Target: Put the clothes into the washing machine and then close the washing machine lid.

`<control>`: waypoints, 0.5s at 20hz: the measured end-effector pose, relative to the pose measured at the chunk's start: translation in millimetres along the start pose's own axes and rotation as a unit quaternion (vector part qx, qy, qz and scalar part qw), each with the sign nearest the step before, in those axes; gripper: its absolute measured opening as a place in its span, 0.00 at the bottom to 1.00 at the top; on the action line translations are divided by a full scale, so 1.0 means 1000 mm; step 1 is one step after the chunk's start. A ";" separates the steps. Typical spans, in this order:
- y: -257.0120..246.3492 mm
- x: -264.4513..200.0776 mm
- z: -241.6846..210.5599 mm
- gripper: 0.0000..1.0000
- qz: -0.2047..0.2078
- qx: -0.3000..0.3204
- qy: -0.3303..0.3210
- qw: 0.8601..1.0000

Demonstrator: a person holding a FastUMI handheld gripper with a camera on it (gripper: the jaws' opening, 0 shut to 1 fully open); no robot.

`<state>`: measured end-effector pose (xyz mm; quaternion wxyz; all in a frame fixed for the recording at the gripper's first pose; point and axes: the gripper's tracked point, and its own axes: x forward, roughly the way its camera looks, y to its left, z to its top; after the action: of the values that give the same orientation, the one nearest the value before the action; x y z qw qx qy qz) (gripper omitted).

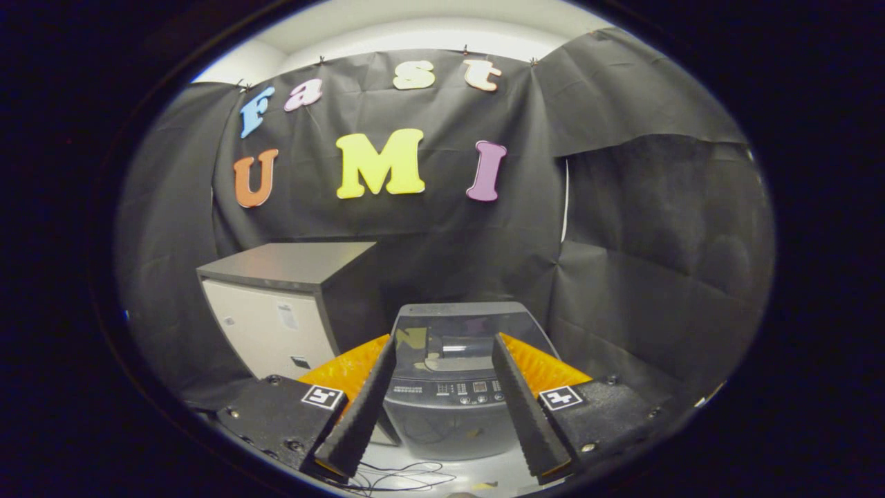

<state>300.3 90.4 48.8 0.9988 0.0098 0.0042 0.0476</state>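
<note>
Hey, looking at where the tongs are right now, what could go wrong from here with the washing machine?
1. The tongs are open with nothing between them, and the washing machine beyond them has its lid down; it probably needs opening before clothes can go in.
2. Loose cables lie on the floor in front of the machine and could snag.
3. The grey cabinet stands close beside the machine, cramping that side.
</note>
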 end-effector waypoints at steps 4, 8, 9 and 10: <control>-0.001 -0.042 0.008 0.89 0.006 -0.003 -0.011 1.000; -0.002 -0.075 0.011 0.89 0.010 0.001 -0.015 1.000; -0.003 -0.081 0.010 0.89 0.009 -0.003 -0.017 1.000; -0.003 -0.087 0.007 0.89 0.010 -0.006 -0.015 1.000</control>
<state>214.1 79.4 56.1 0.9983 0.0047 -0.0115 0.0577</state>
